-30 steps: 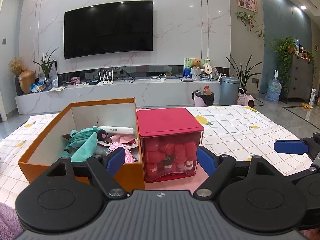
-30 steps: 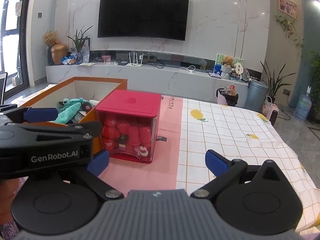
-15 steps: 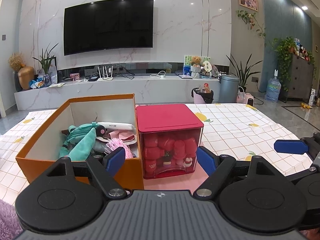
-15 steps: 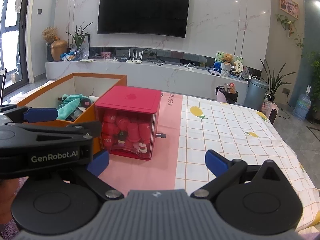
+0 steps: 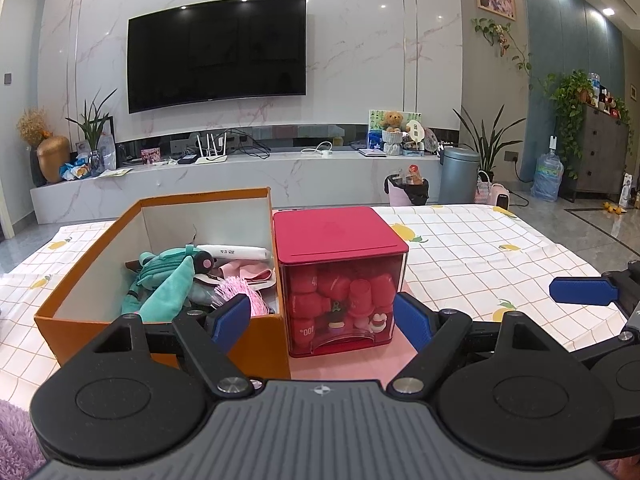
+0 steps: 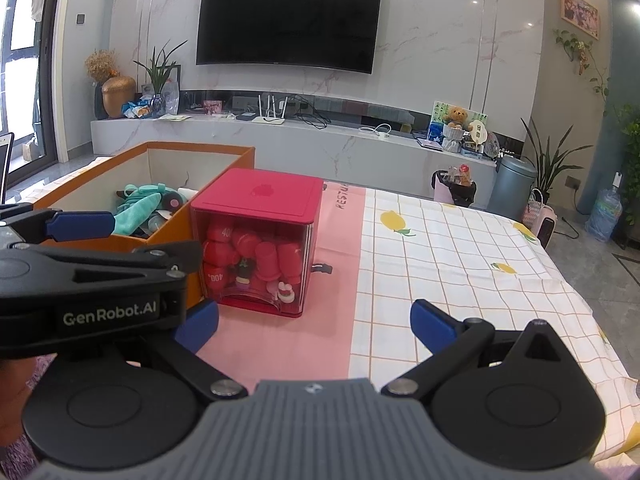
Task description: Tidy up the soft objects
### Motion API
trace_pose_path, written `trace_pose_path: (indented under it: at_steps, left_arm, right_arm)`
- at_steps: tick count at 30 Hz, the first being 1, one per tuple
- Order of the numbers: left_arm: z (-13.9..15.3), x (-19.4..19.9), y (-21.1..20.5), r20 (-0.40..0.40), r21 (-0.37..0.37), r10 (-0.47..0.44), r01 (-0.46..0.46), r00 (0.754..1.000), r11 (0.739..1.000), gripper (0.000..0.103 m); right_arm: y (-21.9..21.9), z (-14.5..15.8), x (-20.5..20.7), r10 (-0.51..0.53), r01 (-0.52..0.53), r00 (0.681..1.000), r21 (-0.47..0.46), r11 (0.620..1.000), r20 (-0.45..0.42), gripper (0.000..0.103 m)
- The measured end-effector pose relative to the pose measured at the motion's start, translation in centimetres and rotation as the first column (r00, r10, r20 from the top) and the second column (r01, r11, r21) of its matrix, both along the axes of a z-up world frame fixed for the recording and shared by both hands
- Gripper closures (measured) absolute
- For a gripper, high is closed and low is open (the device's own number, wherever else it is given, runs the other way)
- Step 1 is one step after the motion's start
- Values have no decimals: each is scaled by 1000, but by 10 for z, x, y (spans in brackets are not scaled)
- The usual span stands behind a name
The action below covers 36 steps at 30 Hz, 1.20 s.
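Both claws are wide and hold nothing. The soft toys (image 5: pixel 168 284) lie in the orange box (image 5: pixel 100 280), ahead and to the left; the left claw (image 5: pixel 322 318) is nearer than the right claw (image 6: pixel 314 326).

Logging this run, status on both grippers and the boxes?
Left gripper open, empty. Right gripper open, empty. Soft toys in orange box; red-lidded box shut beside it. Nothing blocking.

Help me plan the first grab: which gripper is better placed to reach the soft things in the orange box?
Probably left. The left gripper is open, right before the orange box. The right gripper faces bare tablecloth.
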State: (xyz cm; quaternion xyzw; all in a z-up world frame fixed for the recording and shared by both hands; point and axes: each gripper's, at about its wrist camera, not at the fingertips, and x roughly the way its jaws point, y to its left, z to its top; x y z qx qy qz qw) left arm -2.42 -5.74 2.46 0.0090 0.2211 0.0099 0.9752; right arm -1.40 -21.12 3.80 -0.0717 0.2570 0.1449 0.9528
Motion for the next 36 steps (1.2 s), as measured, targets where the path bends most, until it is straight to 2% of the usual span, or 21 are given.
trace_pose_path:
  at_steps: [36]
  left_arm:
    - [-5,0,3,-13,-3,7,-7,1000,1000,8]
  right_arm:
    - [1,-2,2,-2,2,1000,-12,1000,-15,3]
